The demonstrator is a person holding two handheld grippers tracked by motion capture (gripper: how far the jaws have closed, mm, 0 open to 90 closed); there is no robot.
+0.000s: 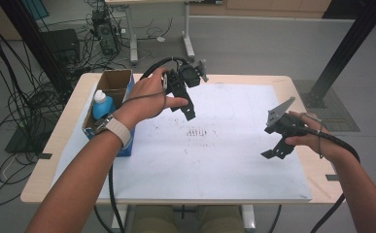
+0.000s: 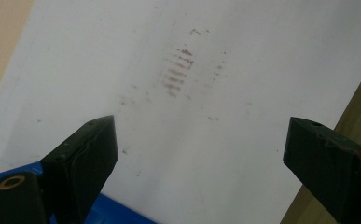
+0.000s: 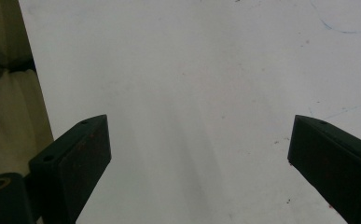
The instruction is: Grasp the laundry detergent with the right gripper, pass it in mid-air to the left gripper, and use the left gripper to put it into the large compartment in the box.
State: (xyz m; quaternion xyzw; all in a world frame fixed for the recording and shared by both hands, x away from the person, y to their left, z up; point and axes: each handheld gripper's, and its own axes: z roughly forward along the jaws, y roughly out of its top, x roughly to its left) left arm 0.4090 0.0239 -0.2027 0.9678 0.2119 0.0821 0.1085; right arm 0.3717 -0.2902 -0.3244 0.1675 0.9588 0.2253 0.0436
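The left claw (image 1: 189,112) is held spread and empty above the white sheet (image 1: 224,145), just beside the cardboard box (image 1: 112,82) on the worktop (image 1: 54,145), where the blue bottle (image 1: 102,104) stands. The right claw (image 1: 275,150) is likewise spread, well apart. The box wall could be clipped and the bottle tipped if it is reached for steeply.

A light wooden table (image 1: 292,82) carries a large white sheet (image 1: 224,160) covering most of its top, smudged with dark marks (image 1: 197,132) near the middle. An open cardboard box (image 1: 115,80) stands at its left edge.
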